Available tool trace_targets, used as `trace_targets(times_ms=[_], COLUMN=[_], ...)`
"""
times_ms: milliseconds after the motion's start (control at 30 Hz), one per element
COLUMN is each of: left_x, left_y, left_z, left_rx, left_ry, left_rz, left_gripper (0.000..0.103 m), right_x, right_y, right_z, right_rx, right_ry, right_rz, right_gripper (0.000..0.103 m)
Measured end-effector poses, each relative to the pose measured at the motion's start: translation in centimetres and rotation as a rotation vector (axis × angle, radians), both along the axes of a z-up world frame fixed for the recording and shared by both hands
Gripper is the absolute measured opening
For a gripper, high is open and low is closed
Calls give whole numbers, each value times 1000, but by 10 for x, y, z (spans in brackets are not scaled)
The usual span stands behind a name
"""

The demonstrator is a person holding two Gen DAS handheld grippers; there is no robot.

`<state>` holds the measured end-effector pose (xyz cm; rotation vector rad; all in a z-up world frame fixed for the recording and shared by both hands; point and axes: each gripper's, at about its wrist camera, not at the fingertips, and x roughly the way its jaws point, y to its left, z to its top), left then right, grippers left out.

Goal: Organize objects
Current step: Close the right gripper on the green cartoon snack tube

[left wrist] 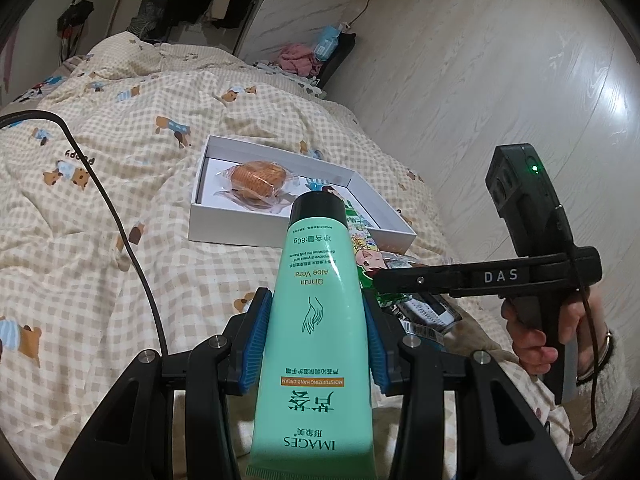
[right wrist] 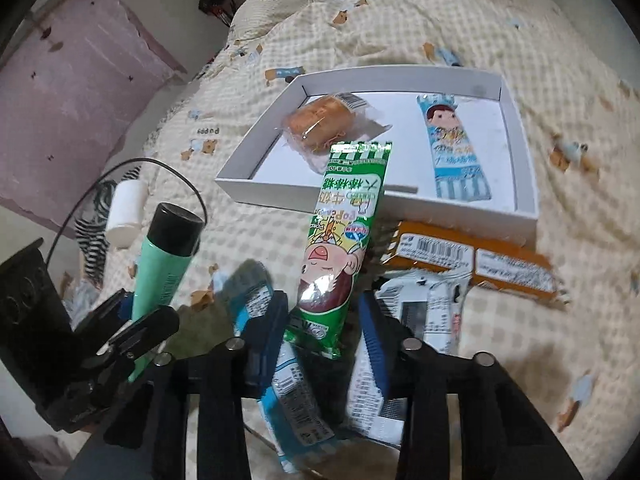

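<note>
Blurred packets crowd beneath the right gripper point(right wrist: 326, 332), clamped on a green candy packet point(right wrist: 344, 236) above the quilt; the left gripper point(left wrist: 318, 344) grips a mint hand-cream tube point(left wrist: 312, 340), its cap hiding part of the far white box point(left wrist: 280, 220).

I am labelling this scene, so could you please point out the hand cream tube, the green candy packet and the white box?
hand cream tube point(left wrist: 316, 320): left wrist view, middle of its green body.
green candy packet point(right wrist: 340, 240): right wrist view, its printed front.
white box point(right wrist: 520, 152): right wrist view, its right wall.
</note>
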<state>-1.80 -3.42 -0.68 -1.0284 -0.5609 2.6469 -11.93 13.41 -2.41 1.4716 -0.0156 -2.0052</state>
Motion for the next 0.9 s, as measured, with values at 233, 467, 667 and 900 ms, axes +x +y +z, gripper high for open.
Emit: trace_targets(times_ms=[233,467,667,900], left_x=[1,0,2,-4], left_y=[-5,-4,3,20], left_z=[-3,-4,0,-1], left_rx=[23,16,-28,-105], left_ry=[-10,-11,2,-24], left_rz=[12,7,7,-20], left_gripper=[47,47,47,47], right_x=[8,29,51,59], right_y=[10,49,87,90], right_z=[19,39,26,26], right_rx=[-62,-90,-64,35], right_ry=[2,-11,-34,34], right_rz=[6,5,-41,-48], right_gripper=[24,24,24,26])
